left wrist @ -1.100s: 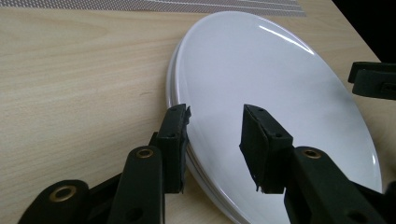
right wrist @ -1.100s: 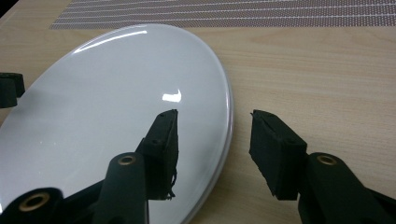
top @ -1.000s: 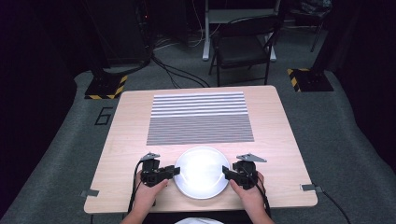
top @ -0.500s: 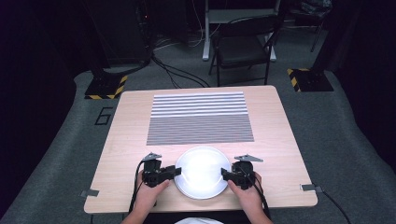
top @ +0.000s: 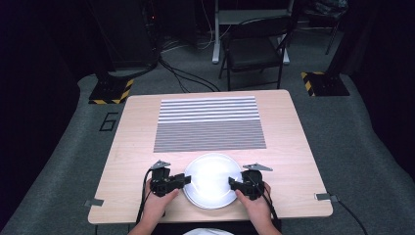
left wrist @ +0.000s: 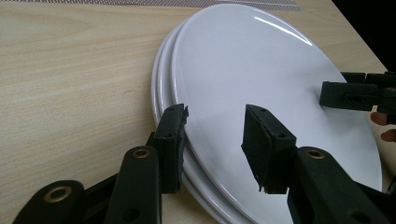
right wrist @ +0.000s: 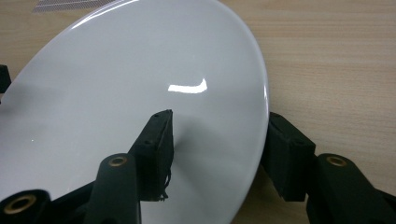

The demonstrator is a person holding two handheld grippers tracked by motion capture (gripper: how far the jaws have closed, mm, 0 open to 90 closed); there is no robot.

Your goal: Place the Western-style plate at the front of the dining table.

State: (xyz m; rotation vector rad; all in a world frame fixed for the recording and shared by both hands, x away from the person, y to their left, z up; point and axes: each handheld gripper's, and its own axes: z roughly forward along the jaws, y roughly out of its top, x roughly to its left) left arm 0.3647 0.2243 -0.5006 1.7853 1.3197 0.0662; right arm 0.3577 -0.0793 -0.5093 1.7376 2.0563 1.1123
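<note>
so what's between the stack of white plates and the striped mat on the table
Only bare light wood tabletop, as the high view shows: the round white plates sit near the front edge, clear of the grey-and-white striped mat, with nothing between them.

Left gripper [top: 182, 179] low at bench level, pointing inward, held in left hand [top: 157, 201]; jaws closed around plate stack [left wrist: 261, 88] edge. Right gripper [top: 234, 184] opposite, pointing inward, in right hand [top: 257, 203]; jaws straddling plate rim, just been opening. Forearms in from bottom edge.
</note>
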